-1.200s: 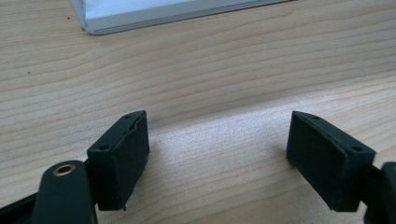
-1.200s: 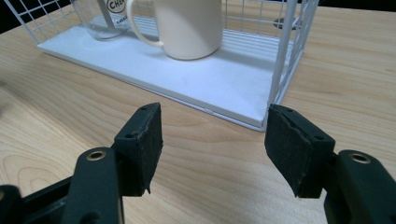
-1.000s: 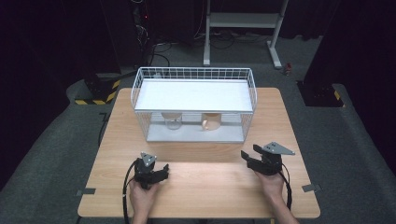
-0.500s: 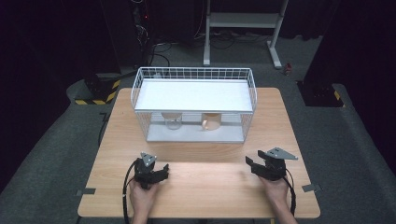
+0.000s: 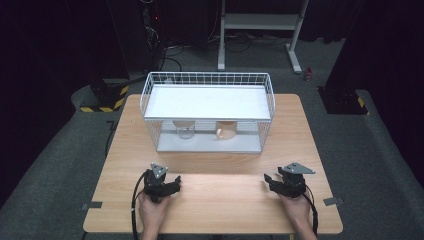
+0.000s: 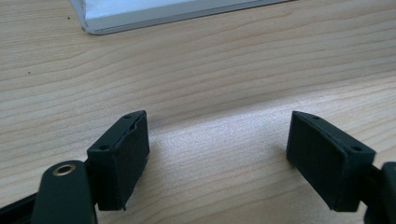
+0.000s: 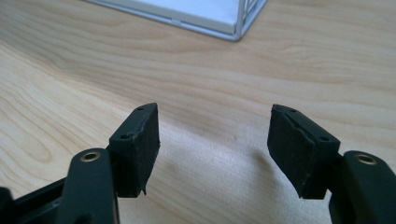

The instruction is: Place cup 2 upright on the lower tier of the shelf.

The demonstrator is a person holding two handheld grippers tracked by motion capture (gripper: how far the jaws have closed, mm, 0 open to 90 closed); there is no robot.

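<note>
While both rest, rubbery black fingers [image 6: 123, 158] flank grained wood [image 6: 224, 93].

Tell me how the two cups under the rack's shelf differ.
The left cup is clear glass, and the rack floor shows through it; the right cup is opaque and tan. The left cup sits nearer the rack's left end, the right cup near its middle. Both stand upright on the lower level beneath the white shelf, apart from each other and about the same size.

Each hand-held gripper, left [image 5: 172, 184] and right [image 5: 270, 180], rests open on the table [image 5: 210, 200], seemingly empty.
</note>
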